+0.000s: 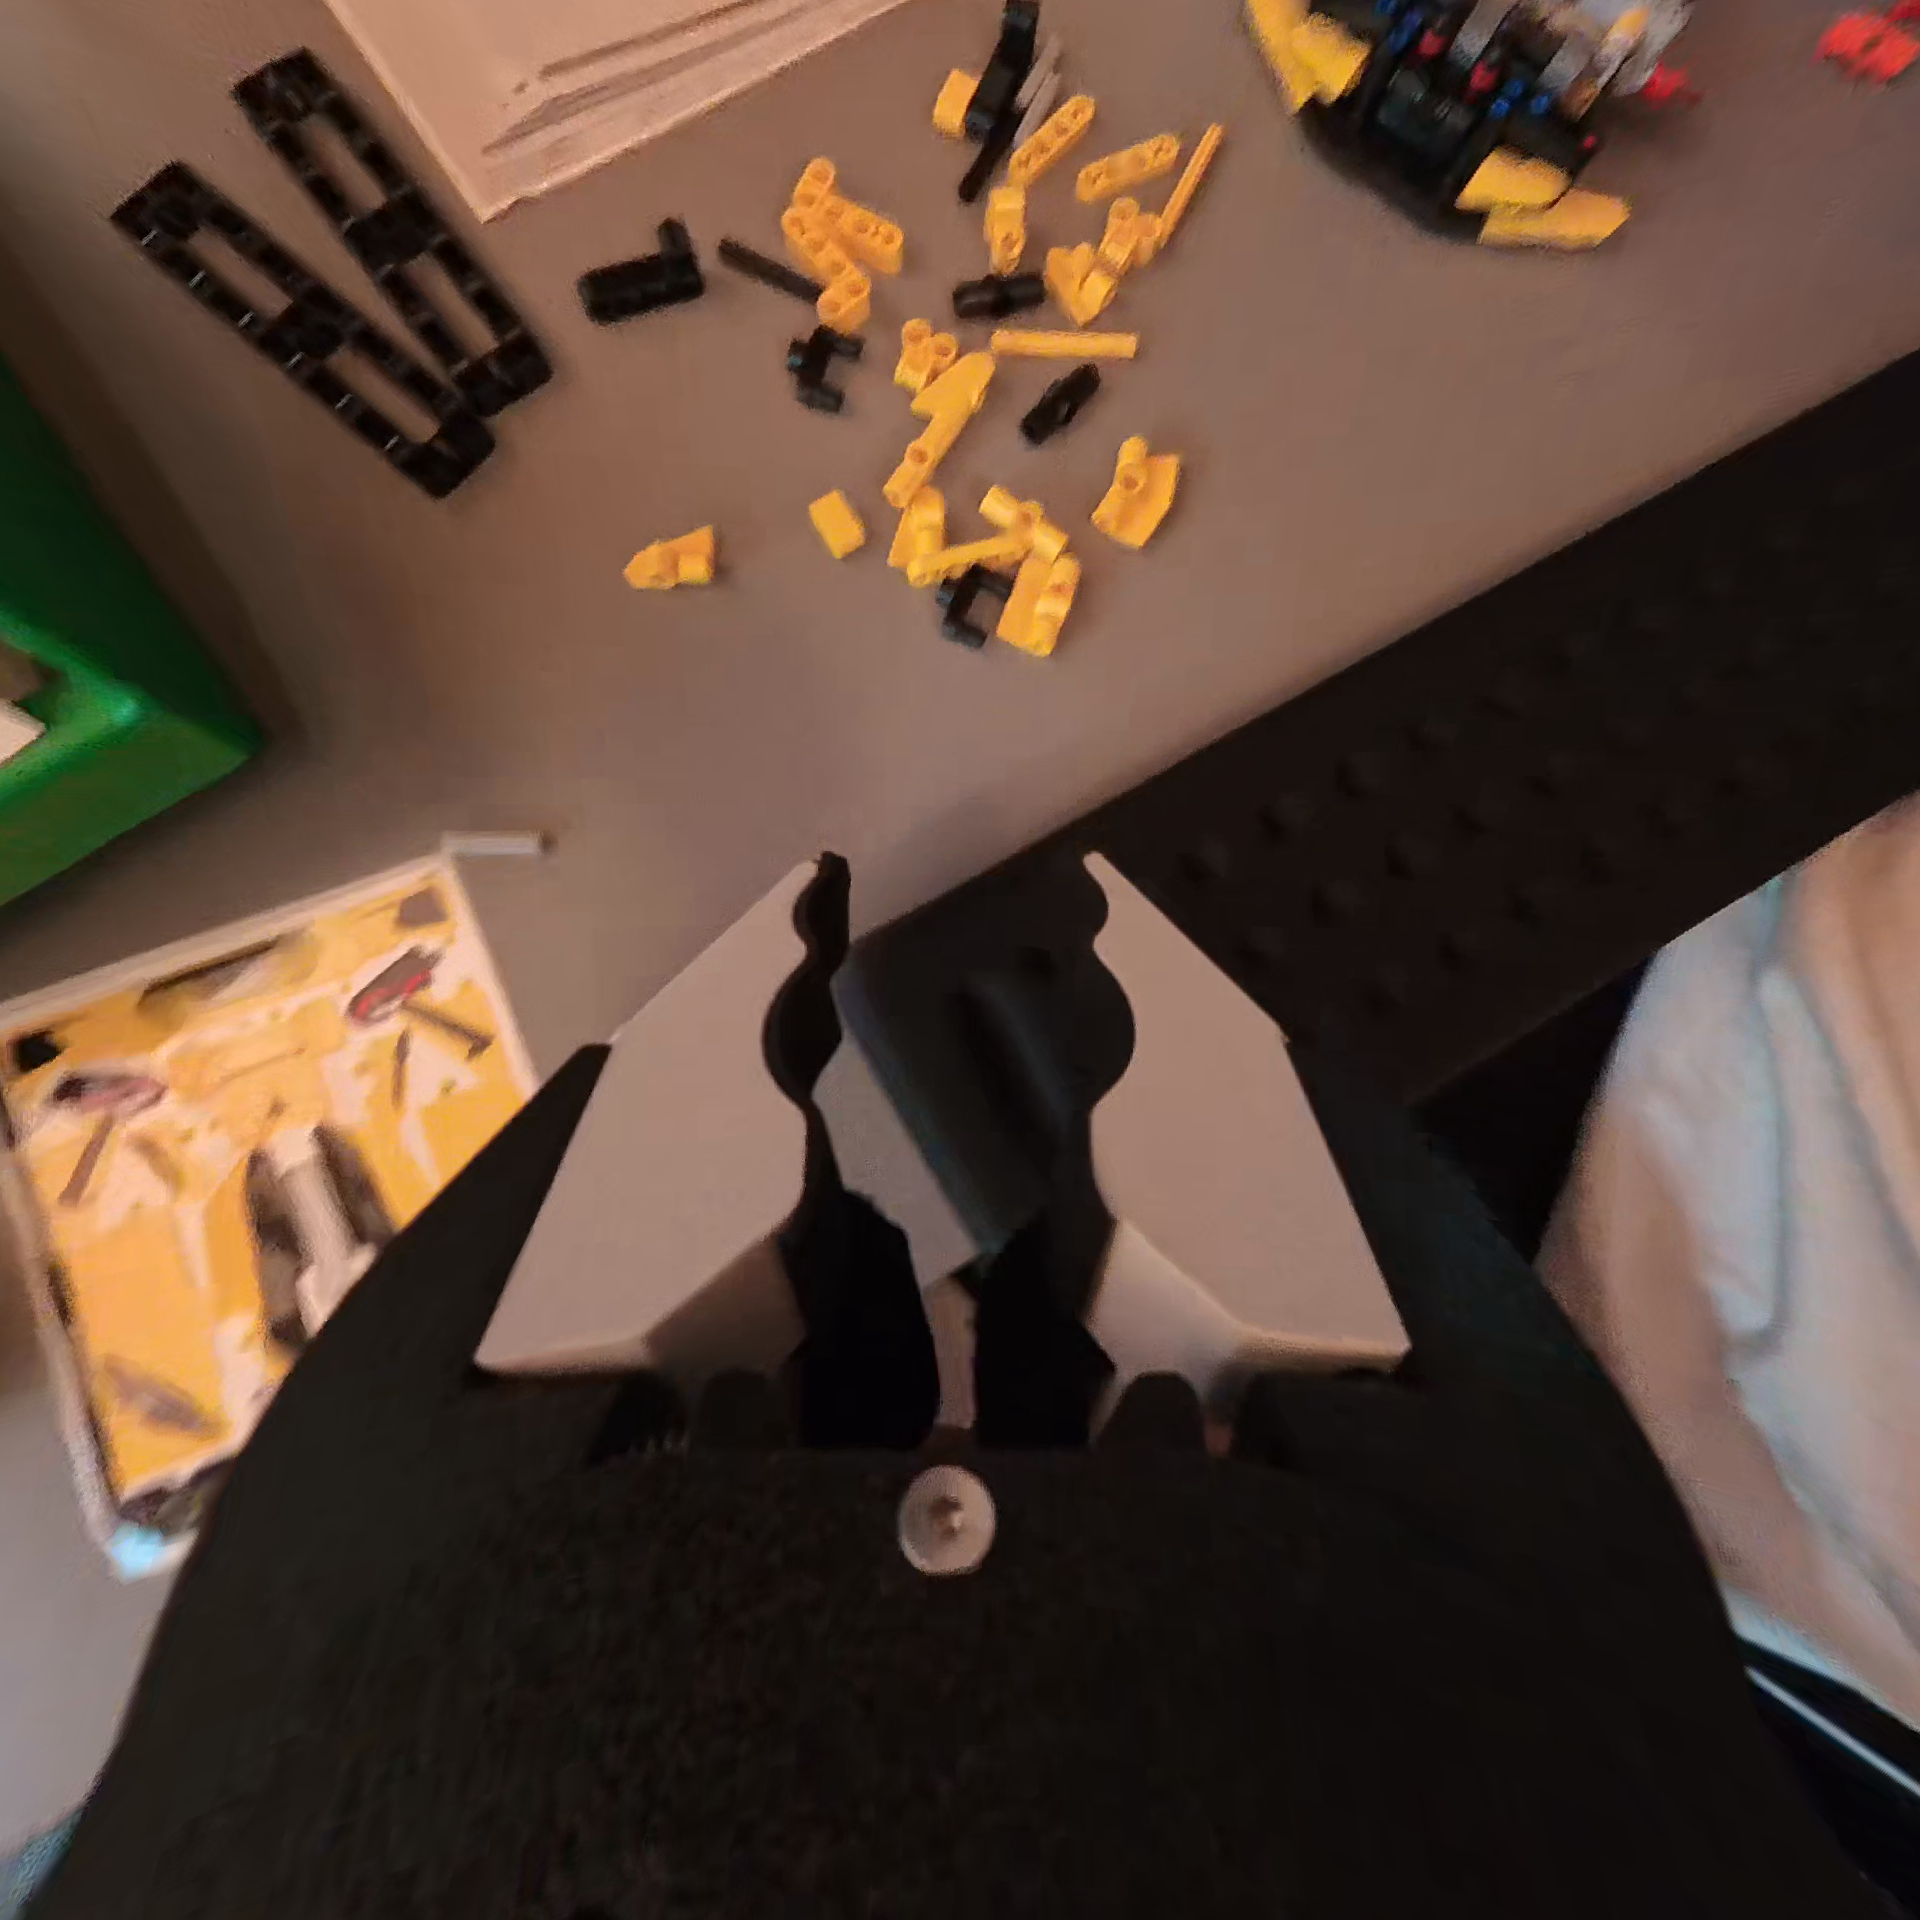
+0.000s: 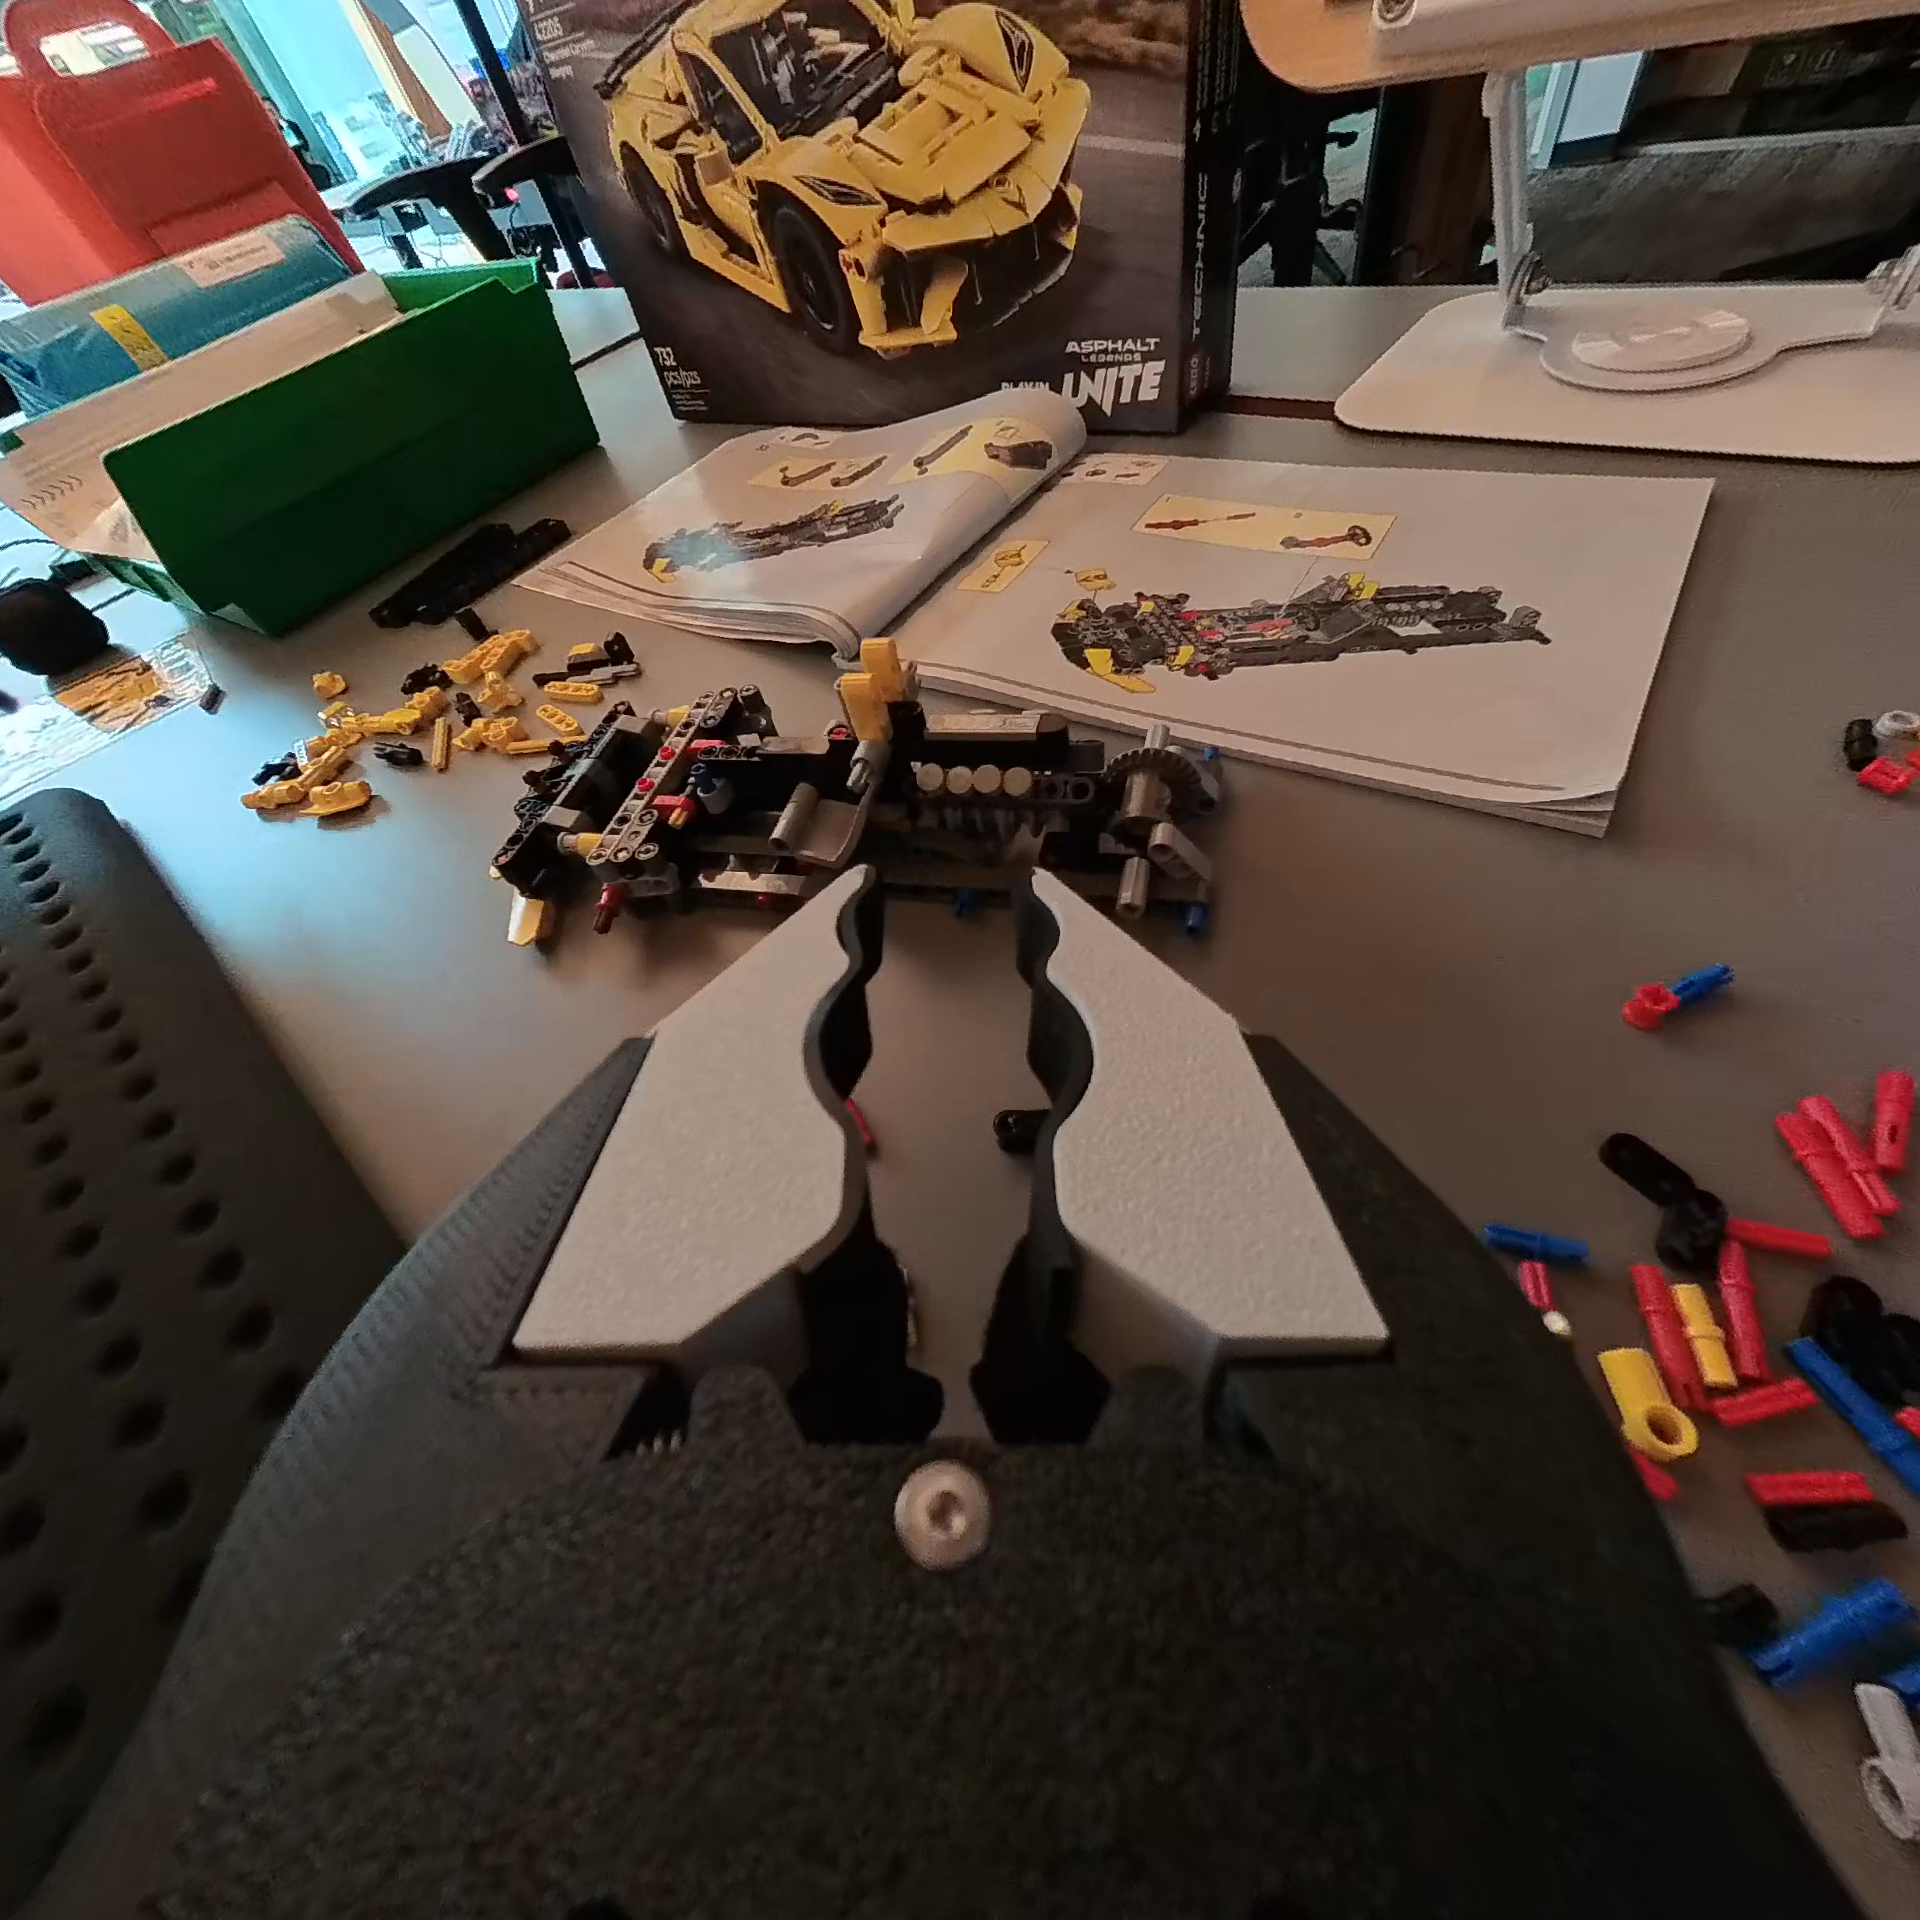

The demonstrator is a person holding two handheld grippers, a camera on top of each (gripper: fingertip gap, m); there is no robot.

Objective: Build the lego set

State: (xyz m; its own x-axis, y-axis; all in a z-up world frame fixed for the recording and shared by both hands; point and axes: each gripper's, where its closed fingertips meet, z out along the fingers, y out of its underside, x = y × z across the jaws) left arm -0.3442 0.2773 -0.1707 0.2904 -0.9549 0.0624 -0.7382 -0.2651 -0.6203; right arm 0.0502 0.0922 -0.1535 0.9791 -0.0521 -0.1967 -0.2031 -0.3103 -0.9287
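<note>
My left gripper (image 1: 961, 883) is open and empty, held above the near edge of the grey table (image 1: 644, 727). A pile of loose yellow and black pieces (image 1: 987, 364) lies ahead of it, with two black frames (image 1: 332, 270) to the left. My right gripper (image 2: 951, 894) is open and empty, low over the table just in front of the partly built black and grey chassis (image 2: 862, 810). The chassis also shows in the left wrist view (image 1: 1455, 114) at the top right. A small black pin (image 2: 1018, 1127) lies on the table under the right gripper's fingers.
The open instruction booklet (image 2: 1247, 623) and the set's box (image 2: 914, 208) lie behind the chassis. A green bin (image 2: 343, 499) stands at the left. Red, blue and black pins (image 2: 1766, 1299) are scattered at the right. A black perforated chair back (image 2: 104, 1143) stands at the table's near edge. About 45 centimetres separates my left fingertips from my right. My right gripper is the nearer one to the small black pin (image 2: 1018, 1127): about 7 centimetres, against 45 centimetres.
</note>
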